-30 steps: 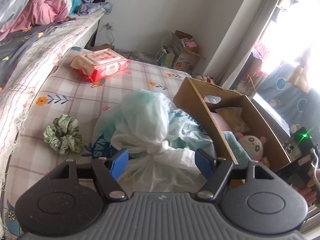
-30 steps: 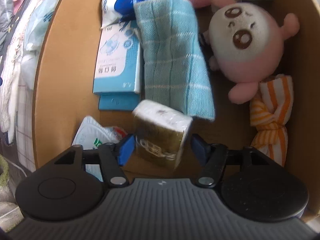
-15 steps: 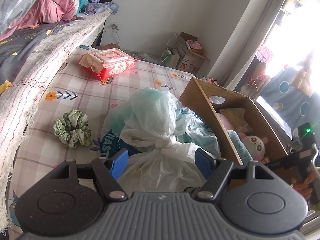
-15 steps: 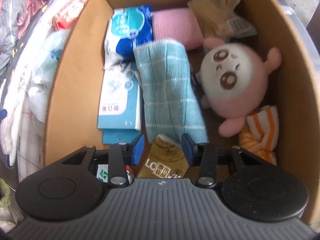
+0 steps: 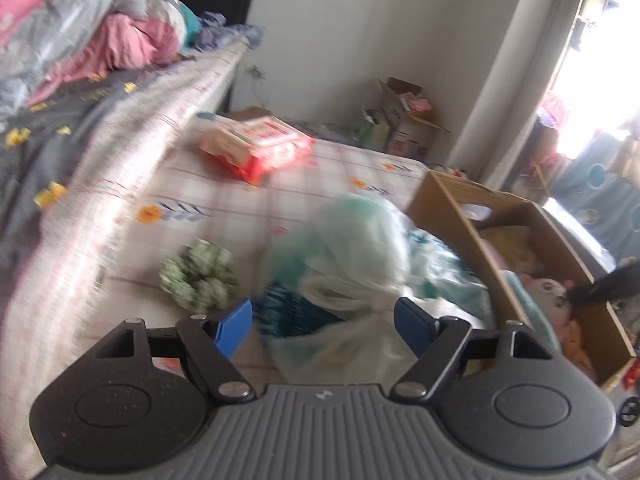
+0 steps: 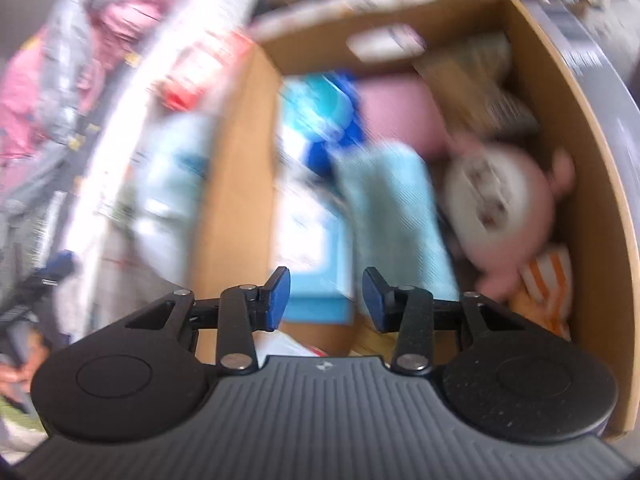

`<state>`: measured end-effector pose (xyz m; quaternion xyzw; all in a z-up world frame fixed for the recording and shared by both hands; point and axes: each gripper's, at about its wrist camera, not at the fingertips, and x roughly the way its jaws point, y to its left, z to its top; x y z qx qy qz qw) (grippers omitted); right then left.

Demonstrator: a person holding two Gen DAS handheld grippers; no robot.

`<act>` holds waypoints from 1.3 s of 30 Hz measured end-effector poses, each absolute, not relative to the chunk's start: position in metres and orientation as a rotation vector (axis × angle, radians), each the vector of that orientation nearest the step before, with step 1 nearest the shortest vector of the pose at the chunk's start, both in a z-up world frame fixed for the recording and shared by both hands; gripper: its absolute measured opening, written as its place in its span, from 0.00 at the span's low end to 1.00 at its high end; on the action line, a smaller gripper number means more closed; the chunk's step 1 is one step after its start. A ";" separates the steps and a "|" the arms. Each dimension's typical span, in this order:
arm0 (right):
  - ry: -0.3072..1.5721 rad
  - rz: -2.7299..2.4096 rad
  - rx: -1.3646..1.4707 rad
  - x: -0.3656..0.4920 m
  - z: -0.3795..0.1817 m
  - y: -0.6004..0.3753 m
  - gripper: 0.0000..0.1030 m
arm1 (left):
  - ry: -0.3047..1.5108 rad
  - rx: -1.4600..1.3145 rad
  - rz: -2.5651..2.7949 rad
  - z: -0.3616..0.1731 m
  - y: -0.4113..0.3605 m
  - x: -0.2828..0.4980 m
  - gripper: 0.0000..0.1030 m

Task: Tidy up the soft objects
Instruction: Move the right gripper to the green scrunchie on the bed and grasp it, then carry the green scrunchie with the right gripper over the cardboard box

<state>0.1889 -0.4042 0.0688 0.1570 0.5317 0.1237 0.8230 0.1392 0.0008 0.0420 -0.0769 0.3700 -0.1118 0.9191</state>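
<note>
Right wrist view: the tissue pack is dropped off and the right hand-held gripper is lifted clear.
Its jaws, narrowed a second ago, are now empty above the cardboard box; the left hand-held gripper is spread wide, unclamped, over the knotted plastic bag on the mattress, probably taken next.

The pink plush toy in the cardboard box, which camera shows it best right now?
The right wrist view. It looks down into the cardboard box and shows the whole plush toy, though blurred. The left wrist view catches only a small part of it behind the box's near wall.
</note>
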 end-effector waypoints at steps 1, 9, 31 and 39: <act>1.109 0.293 0.326 0.192 0.081 -0.395 0.39 | 0.750 -0.143 -0.211 0.042 0.004 0.140 0.77; 1.124 0.550 0.290 0.243 0.139 -0.295 0.43 | 0.760 -0.026 -0.092 0.022 0.024 0.167 0.78; 1.459 0.726 0.033 0.415 -0.050 -0.031 0.52 | 0.919 0.075 -0.046 -0.061 0.029 0.250 0.66; 1.443 0.740 0.009 0.405 -0.058 -0.037 0.30 | 0.918 0.070 -0.041 -0.062 0.020 0.247 0.37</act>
